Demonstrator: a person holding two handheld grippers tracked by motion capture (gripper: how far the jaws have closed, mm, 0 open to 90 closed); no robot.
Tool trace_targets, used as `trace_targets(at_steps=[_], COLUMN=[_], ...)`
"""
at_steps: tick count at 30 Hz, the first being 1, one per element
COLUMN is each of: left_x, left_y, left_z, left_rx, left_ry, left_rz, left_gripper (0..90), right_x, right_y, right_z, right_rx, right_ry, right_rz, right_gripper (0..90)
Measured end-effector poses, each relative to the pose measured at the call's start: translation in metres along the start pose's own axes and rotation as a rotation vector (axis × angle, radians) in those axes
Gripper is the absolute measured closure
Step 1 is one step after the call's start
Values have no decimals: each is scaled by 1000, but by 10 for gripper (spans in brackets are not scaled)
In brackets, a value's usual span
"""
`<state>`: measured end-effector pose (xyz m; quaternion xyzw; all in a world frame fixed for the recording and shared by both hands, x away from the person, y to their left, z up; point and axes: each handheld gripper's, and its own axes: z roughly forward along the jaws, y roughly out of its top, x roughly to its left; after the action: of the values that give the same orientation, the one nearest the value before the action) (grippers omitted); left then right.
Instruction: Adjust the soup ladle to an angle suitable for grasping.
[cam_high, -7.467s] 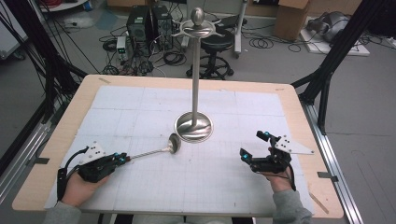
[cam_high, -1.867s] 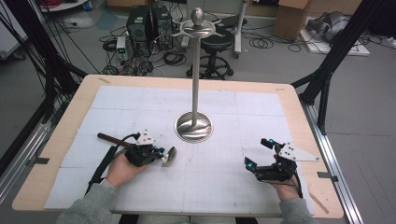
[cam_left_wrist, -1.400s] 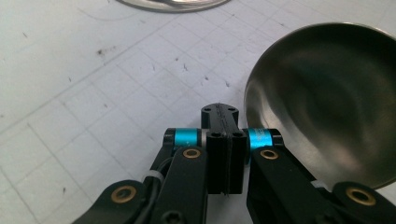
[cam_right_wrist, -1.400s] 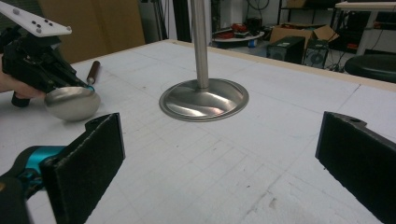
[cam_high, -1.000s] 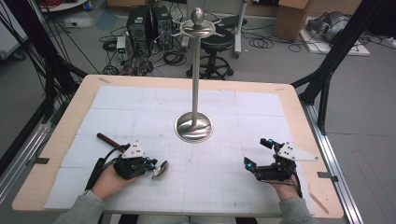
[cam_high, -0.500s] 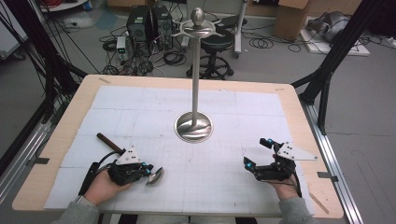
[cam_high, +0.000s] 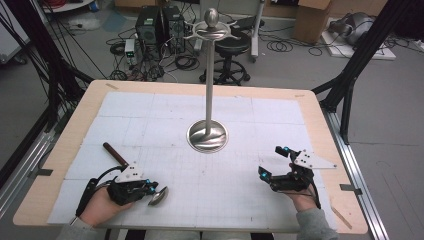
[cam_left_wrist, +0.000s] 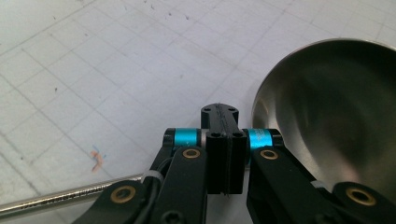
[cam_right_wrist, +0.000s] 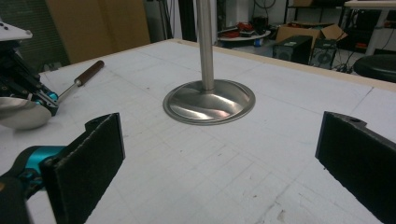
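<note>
My left hand-held gripper (cam_high: 150, 188) pinches the ladle (cam_high: 157, 196) low at the table's (cam_high: 240, 210) near left. My right hand-held gripper (cam_high: 272, 162) waits spread wide. I should lift slowly, keeping the bowl level.

A steel ladle (cam_high: 157, 196) with a dark wooden handle lies near the table's (cam_high: 65, 150) front left corner, bowl toward the front edge, handle angling back and left. A tall metal stand (cam_high: 208, 132) rises upright from its round base at the table's middle.

Left gripper (cam_high: 150, 189) fingers pressed together, right gripper (cam_high: 272, 161) fingers wide apart
</note>
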<state>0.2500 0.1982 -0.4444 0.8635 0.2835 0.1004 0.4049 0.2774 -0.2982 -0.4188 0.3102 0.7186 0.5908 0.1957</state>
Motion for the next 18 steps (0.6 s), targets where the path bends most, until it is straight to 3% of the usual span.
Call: trace_targets(at_steps=[18], left_x=[2], left_y=[-19], left_z=[-24], left_rx=[9], left_ry=[-32], left_rz=[18], left_gripper=[893], right_x=[0], right_y=[1], right_z=[5], right_rx=[1], right_ry=[9], right_rz=[0], right_gripper=[2])
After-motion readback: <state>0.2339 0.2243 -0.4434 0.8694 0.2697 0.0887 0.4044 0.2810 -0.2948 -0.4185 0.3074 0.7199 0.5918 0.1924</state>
